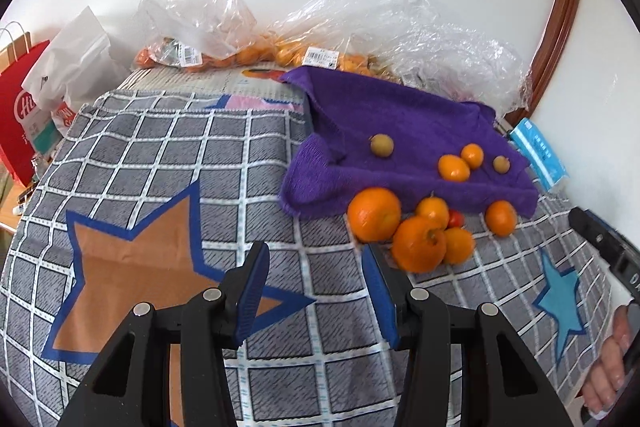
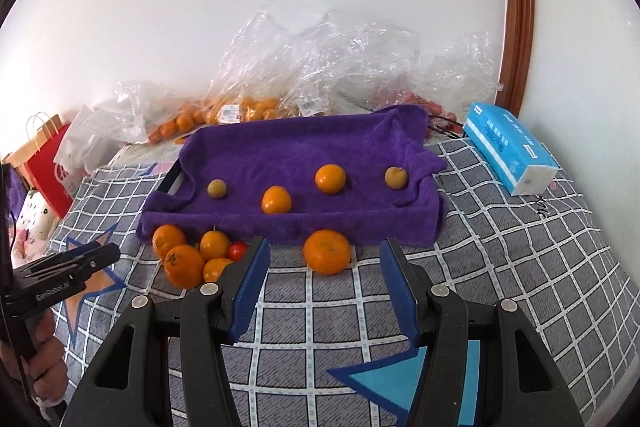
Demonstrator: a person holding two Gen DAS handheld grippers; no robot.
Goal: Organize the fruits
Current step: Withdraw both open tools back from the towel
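**Fruit sorting under way: four pieces on the tray, six still outside it**

Right wrist view: a purple towel-lined tray (image 2: 300,151) at frame centre holds two small orange citrus fruits (image 2: 276,199) and two dull yellow-green round fruits (image 2: 217,188). Along its near edge, on the grey checked star-patterned cover (image 2: 500,267), lie a cluster of oranges (image 2: 184,265), one small red tomato (image 2: 237,250) and a lone orange (image 2: 327,251). Judged partly done. The right gripper (image 2: 322,287) and left gripper (image 1: 316,293) both show fingers apart, holding nothing.
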